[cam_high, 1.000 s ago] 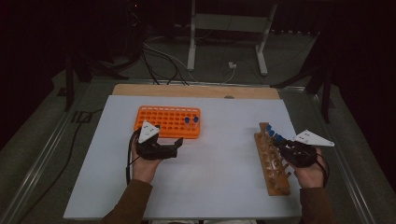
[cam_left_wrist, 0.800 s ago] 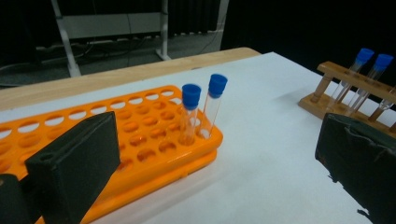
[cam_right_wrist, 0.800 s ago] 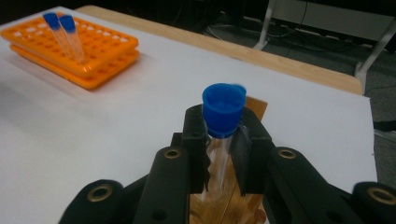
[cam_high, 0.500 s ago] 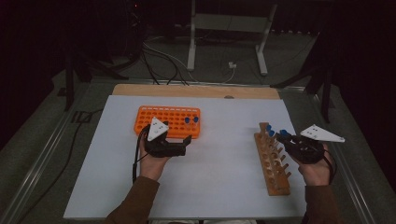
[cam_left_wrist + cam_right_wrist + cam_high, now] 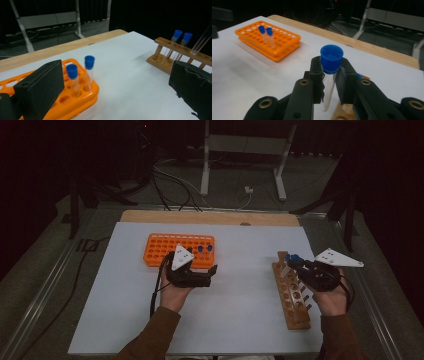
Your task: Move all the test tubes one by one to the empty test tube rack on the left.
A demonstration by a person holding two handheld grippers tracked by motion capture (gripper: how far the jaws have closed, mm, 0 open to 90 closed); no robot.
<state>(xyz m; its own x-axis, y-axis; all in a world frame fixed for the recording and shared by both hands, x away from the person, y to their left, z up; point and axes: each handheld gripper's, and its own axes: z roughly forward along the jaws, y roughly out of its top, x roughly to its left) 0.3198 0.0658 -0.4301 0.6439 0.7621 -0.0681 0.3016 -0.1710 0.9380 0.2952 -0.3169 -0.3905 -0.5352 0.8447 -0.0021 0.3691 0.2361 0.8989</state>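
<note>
Blue-capped test tube (image 5: 329, 75) clamped in right gripper (image 5: 331, 82), above wooden rack (image 5: 291, 292).
Tube upright, pinched just below its cap over the rack's far end at the table's right. Left gripper (image 5: 200, 276): jaws wide apart, nothing between them, beside orange rack (image 5: 165, 249) holding two blue-capped tubes (image 5: 81, 75). White tabletop (image 5: 240, 295).

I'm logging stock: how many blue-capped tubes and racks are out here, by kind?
Blue-capped tubes: 5 (2 in orange rack, 2 in wooden rack, 1 in right gripper)
Racks: 2
Total: 7
</note>
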